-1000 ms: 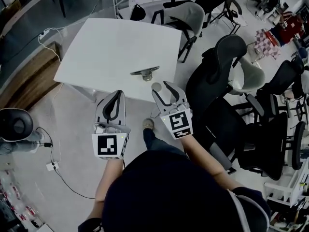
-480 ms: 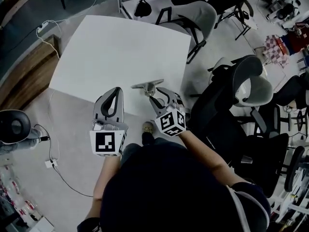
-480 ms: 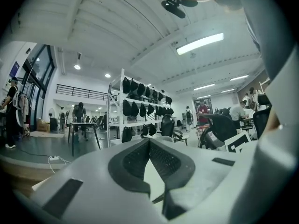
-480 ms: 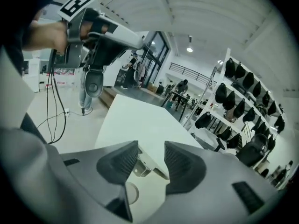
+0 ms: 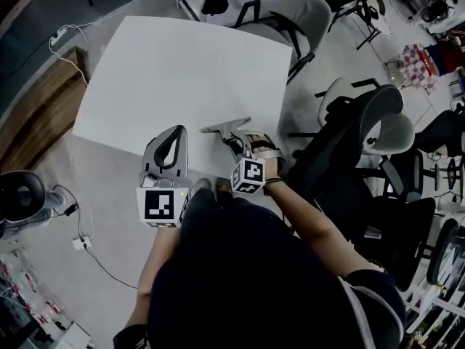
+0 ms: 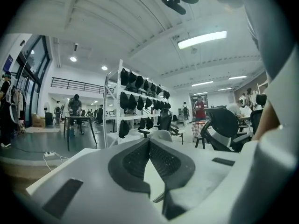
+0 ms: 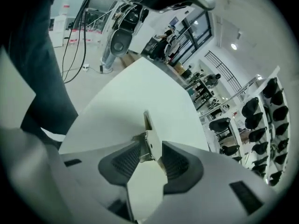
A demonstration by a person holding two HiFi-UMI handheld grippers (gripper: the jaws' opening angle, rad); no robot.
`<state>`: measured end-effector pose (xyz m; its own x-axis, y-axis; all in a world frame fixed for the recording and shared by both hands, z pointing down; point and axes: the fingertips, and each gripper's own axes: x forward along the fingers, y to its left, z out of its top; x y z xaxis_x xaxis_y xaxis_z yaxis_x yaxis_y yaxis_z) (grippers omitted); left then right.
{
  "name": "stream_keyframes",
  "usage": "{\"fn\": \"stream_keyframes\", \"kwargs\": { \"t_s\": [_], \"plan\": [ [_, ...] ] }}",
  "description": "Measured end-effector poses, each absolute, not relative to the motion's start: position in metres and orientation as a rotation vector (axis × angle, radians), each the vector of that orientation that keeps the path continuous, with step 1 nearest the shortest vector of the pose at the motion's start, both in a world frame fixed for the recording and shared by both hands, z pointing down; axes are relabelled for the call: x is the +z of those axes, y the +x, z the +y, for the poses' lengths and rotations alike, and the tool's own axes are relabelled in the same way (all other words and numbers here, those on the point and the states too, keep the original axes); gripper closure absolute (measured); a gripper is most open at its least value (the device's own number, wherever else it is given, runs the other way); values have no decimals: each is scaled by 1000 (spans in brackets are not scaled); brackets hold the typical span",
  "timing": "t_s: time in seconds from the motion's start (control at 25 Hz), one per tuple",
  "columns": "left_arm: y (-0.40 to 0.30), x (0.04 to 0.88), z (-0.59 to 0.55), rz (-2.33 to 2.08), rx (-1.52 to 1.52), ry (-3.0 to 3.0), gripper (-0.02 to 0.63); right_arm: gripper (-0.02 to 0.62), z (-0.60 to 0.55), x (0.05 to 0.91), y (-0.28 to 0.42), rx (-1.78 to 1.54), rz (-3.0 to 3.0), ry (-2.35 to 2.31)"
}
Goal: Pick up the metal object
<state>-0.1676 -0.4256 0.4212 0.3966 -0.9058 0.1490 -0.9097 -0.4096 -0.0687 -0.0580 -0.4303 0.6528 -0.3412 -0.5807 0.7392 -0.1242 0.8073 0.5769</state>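
Two grippers in frame, one working. The left gripper hangs off the near edge of the white table, jaws pressed together on nothing, taking no part. The right gripper is down at the table's near edge with the metal object between its jaws: a thin plate on a short stem, standing on the tabletop. In the right gripper view both pads look to be against it, the left on the stem side and the right on the plate's edge, so the grip reads as closed on the piece, which is not yet raised. Judged step: secure, then lift. The hold sits low and toward the pad tips, and thin smooth metal is likely to pivot or slip. Best to keep the squeeze firm and rise straight up, without twisting the wrist. The gripper should also stay clear of the table edge, so the plate does not catch.
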Motion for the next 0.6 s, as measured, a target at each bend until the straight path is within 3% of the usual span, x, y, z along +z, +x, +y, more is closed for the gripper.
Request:
{"fn": "stream_keyframes", "kwargs": {
  "t_s": [0.6],
  "plan": [
    [-173,434,-448,-1563,344,2624,582,551,-448,669,-67,-702,-1704,419]
  ]
}}
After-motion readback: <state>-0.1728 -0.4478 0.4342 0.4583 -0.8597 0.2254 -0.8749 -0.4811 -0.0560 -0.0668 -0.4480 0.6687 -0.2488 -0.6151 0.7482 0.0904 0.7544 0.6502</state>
